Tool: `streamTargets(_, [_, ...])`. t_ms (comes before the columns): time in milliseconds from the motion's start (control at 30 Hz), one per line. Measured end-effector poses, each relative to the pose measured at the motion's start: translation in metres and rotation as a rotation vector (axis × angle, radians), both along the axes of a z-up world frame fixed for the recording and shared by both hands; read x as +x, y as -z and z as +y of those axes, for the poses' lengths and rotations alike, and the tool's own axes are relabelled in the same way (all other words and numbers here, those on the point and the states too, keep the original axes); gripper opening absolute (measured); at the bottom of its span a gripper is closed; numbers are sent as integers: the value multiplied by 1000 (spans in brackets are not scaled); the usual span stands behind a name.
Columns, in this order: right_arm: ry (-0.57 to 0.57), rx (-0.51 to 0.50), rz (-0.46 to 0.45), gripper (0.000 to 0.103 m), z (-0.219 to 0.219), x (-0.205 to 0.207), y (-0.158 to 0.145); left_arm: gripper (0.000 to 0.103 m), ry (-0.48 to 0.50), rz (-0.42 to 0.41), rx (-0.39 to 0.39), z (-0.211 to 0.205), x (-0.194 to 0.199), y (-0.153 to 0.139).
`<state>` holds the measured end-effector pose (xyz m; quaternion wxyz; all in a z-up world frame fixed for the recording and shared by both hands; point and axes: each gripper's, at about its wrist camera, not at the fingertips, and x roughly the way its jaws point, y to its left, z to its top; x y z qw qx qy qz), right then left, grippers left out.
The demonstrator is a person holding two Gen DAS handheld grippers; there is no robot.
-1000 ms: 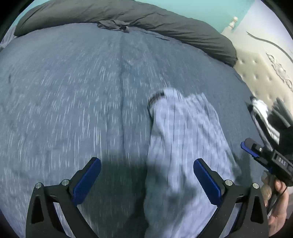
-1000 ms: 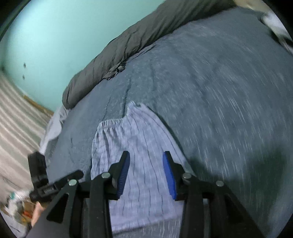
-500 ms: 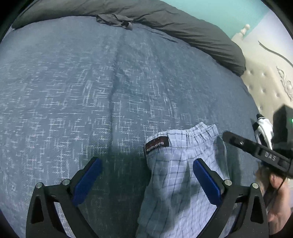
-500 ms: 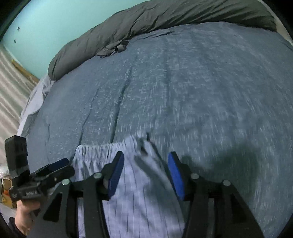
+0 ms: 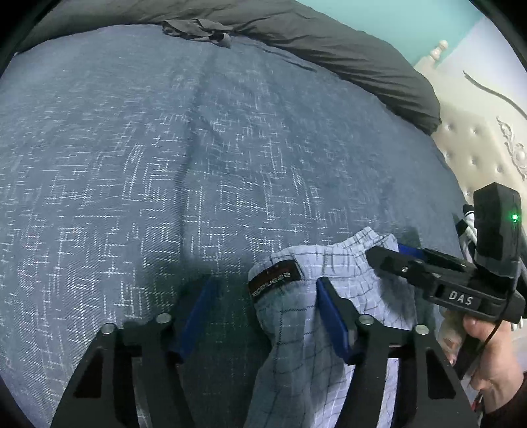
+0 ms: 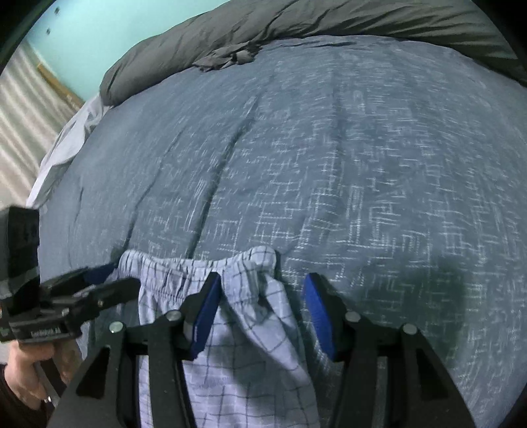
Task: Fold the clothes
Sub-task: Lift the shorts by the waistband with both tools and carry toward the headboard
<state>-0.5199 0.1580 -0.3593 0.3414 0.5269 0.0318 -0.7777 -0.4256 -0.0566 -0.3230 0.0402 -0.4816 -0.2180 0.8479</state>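
Light blue checked shorts lie on the blue-grey bedspread, waistband toward the far side. My left gripper is open, its blue pads either side of the waistband corner with the black label. My right gripper is open too, astride the opposite waistband corner, where the cloth bunches into a fold. The shorts run back under both tools. Each tool shows in the other's view, held by a hand: the right gripper and the left gripper both touch the waistband edge.
A dark grey duvet is heaped along the bed's far edge, with a small dark garment in front of it. A cream tufted headboard and black-and-white clothing are on the right. The bed's left edge drops to a striped floor.
Both grippers drew back along the shorts to the waistband corners. The left jaws narrowed around the labelled corner. The right jaws widened.
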Motion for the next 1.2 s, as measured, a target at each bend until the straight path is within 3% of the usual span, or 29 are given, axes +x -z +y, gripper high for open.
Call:
streamTargets(67, [-6,-9,-1,40,3,-2,1,48,3,5,4,2,-1,0])
streamTargets(133, [-17,-29,1,16,6,-2,-1,39,6,10,8,4,-2,0])
streamTargets(200, [-34,-45,14,11,7,0,-5,31,9,15,12,5,-3,1])
streamTargets(367, [-50,-103,35,9,11,6,-20,24,14,32,19,9,-1,-4])
streamTargets(533, [-62,-172,92,8,23,19,-55,21,14,74,12,11,16,-32])
streamTargets(900, [-54,-327,269,8,42,69,-167,20,50,236,-56,37,65,-146])
streamTargets(1200, [-39,-415,428,8,81,119,-286,20,86,394,-127,71,109,-272])
